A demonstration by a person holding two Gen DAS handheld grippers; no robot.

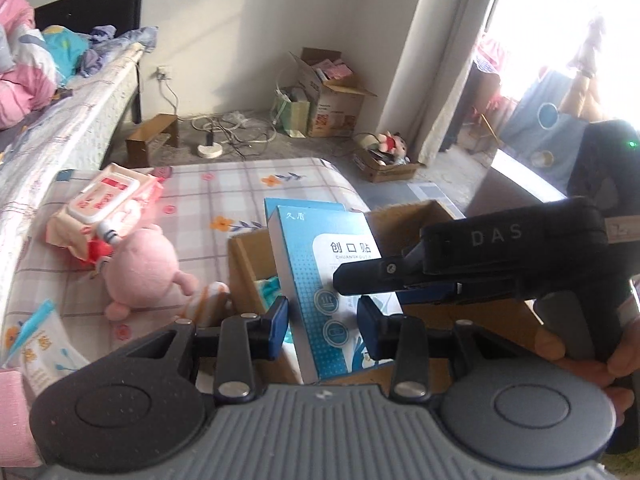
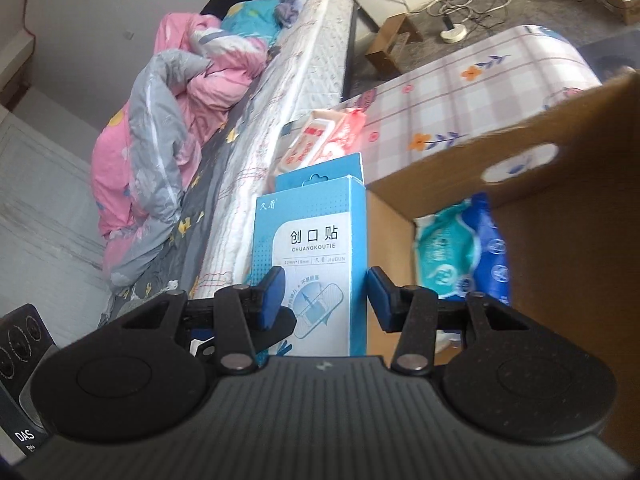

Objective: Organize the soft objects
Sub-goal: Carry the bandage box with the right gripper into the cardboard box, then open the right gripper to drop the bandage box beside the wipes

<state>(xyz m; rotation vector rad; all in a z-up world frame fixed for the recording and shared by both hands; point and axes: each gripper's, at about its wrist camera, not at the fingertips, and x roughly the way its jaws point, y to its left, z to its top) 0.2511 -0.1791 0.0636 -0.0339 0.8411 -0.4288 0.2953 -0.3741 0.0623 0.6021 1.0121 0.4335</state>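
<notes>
Blue cardboard fills the near view: the plaster box (image 2: pixel 316 256) stands upright between the pads of my right hand-held gripper (image 2: pixel 326 298), which look clamped on its sides, though the right pad seems just off the edge and I cannot be sure it presses. My left hand-held gripper (image 1: pixel 322 326) has its pads parted around the same box's lower end, and whether they touch it I cannot tell. My right hand-held gripper crosses in front of the left camera and hides part of the cardboard box (image 1: pixel 404 216) behind.

Inside that cardboard box lies a blue and green soft pack (image 2: pixel 460 248), half cut off by the box's near wall. Beside the box, on the checked floral tabletop (image 1: pixel 240 184), sits a pink plush toy (image 1: pixel 148 268), touching a striped orange and white soft thing (image 1: pixel 208 300) that is partly hidden by my left finger. Just beyond the plush lies a pink wipes pack (image 1: pixel 108 208). A paper packet (image 1: pixel 44 344) is cut off at the left edge.

Farther off, a bed (image 2: pixel 280 80) carries a pink and grey quilt (image 2: pixel 168 120). Cables (image 1: pixel 232 128) and open cartons (image 1: pixel 332 96) litter the floor by the white wall; the window glare washes out the far right.
</notes>
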